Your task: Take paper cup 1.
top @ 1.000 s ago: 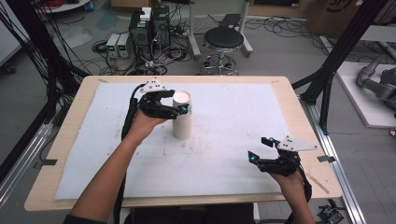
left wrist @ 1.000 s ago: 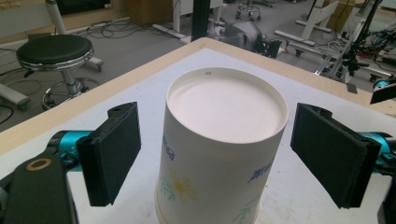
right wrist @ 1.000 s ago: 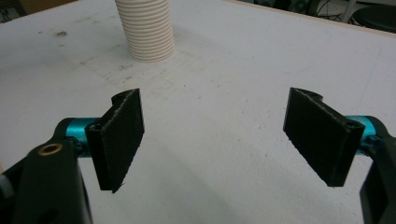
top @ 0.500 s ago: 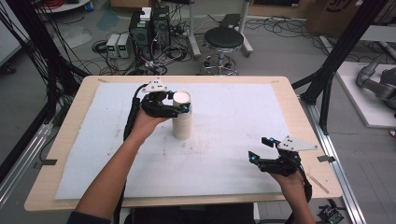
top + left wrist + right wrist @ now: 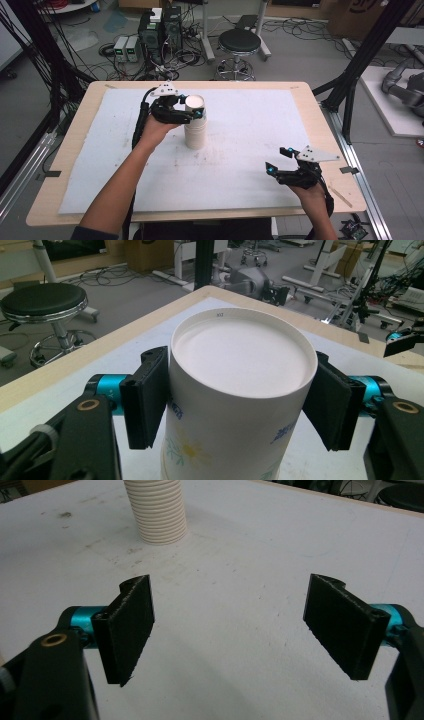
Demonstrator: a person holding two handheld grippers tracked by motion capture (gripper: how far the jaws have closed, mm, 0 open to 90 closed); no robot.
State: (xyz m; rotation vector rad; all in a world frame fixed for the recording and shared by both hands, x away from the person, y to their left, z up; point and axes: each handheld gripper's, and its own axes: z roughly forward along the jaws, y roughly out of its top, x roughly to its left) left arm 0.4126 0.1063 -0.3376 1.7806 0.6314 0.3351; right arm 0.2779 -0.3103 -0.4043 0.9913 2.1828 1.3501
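Observation:
A stack of upturned white paper cups (image 5: pixel 195 131) stands on the white mat, left of centre. Its top cup (image 5: pixel 235 390) has a flat recessed base facing up and a flower print on its side. My left gripper (image 5: pixel 194 109) reaches in from the left at the top of the stack. Its jaws have just been closing, and both black pads (image 5: pixel 147 395) now press on the top cup's sides. My right gripper (image 5: pixel 277 160) hovers low over the mat at the front right, open with nothing between its fingers (image 5: pixel 230 625). From there the ribbed foot of the stack (image 5: pixel 157 515) shows farther off.
The white mat (image 5: pixel 250 130) covers most of a wooden table (image 5: pixel 320 125). Beyond the far edge stand a black stool (image 5: pixel 240 42) and computer boxes (image 5: pixel 160 27) amid cables. Black frame posts (image 5: pixel 350 85) rise at the table's right side.
The left gripper's jaws have closed onto the top cup of the stack. Both hands have stayed in place.

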